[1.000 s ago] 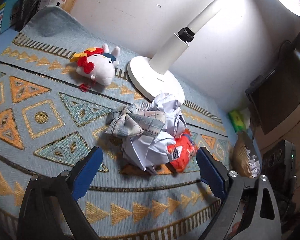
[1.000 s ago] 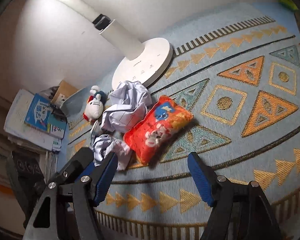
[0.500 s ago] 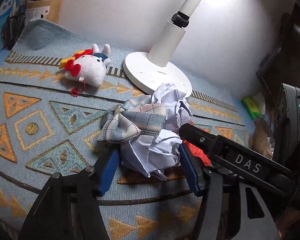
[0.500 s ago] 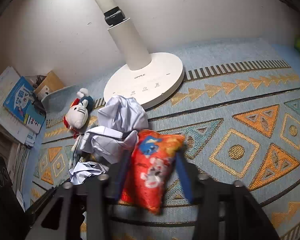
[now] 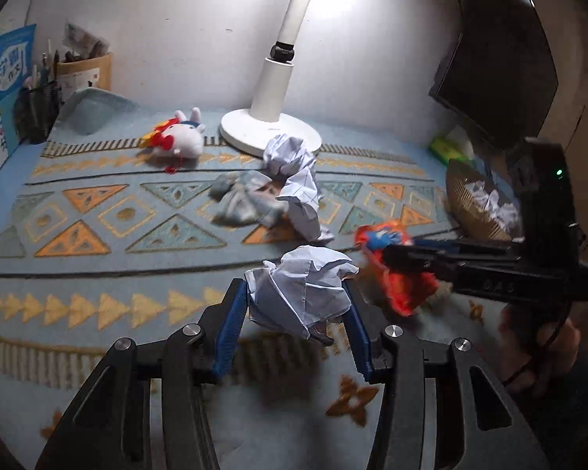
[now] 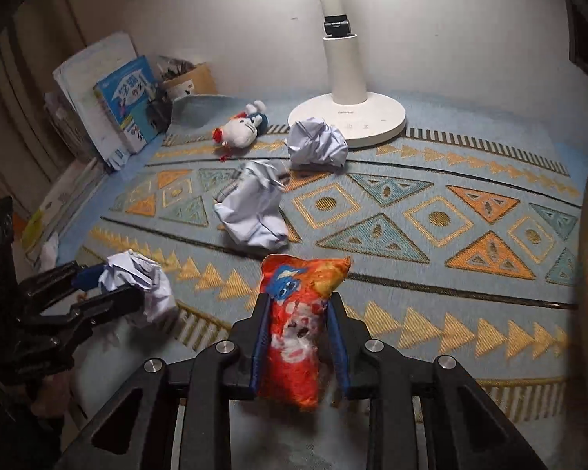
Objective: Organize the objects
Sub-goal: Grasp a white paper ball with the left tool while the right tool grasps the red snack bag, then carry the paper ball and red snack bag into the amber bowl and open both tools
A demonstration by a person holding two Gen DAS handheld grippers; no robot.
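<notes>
A crumpled paper ball (image 5: 300, 293) is gripped between the closing jaws of the left tool (image 5: 296, 325), lifted above the worktop's near edge. An orange snack bag (image 6: 298, 321) is clamped in the narrow right tool (image 6: 298, 340). A patterned mat (image 6: 431, 211) covers the worktop; a white lamp base (image 6: 349, 117) stands at the far edge.

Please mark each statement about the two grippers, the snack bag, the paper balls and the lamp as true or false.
1. The right gripper holds the snack bag. True.
2. The left gripper is empty. False: a paper ball sits between its closing jaws.
3. The plush toy lies near the lamp base. True.
4. The basket is empty. False: crumpled paper lies in it.
</notes>
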